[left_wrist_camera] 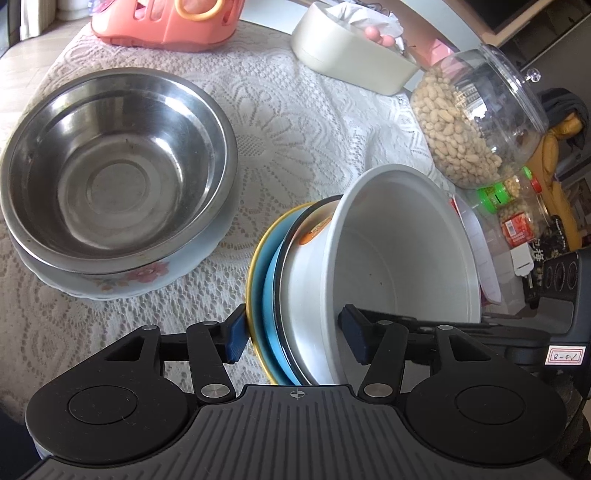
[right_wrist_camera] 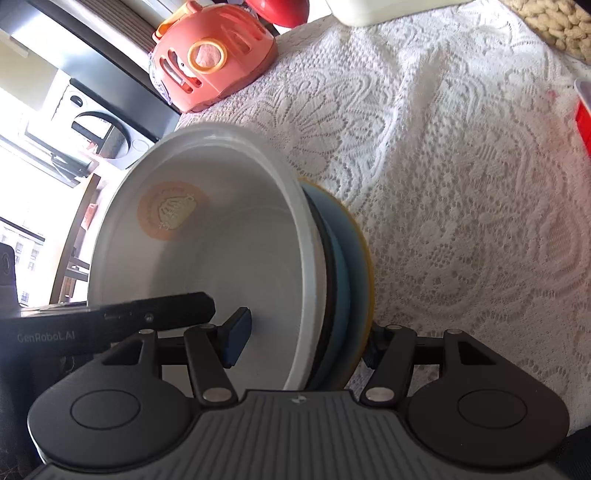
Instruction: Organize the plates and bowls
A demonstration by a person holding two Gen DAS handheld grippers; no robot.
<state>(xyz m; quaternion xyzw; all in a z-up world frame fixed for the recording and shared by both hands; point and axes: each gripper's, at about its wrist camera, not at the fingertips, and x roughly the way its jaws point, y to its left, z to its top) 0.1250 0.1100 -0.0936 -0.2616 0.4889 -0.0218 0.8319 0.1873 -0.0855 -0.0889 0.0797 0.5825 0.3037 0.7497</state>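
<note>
A stack of a white bowl [left_wrist_camera: 399, 258], a black-rimmed dish and a blue plate with a yellow rim [left_wrist_camera: 260, 295] is held tilted on edge above the lace tablecloth. My left gripper [left_wrist_camera: 293, 334] straddles the stack, one finger on the yellow rim, the other inside the bowl. My right gripper [right_wrist_camera: 306, 339] straddles the same stack [right_wrist_camera: 221, 258] from the other side, one finger inside the white bowl, the other behind the blue plate [right_wrist_camera: 349, 266]. A steel bowl [left_wrist_camera: 114, 166] sits on a floral plate [left_wrist_camera: 140, 275] at the left.
A pink plastic basket [left_wrist_camera: 162, 22] and a white container [left_wrist_camera: 347, 55] stand at the table's far side. A clear jar of peanuts [left_wrist_camera: 465, 122] stands at the right, with small jars beyond it. The lace tablecloth [right_wrist_camera: 461, 184] covers the table.
</note>
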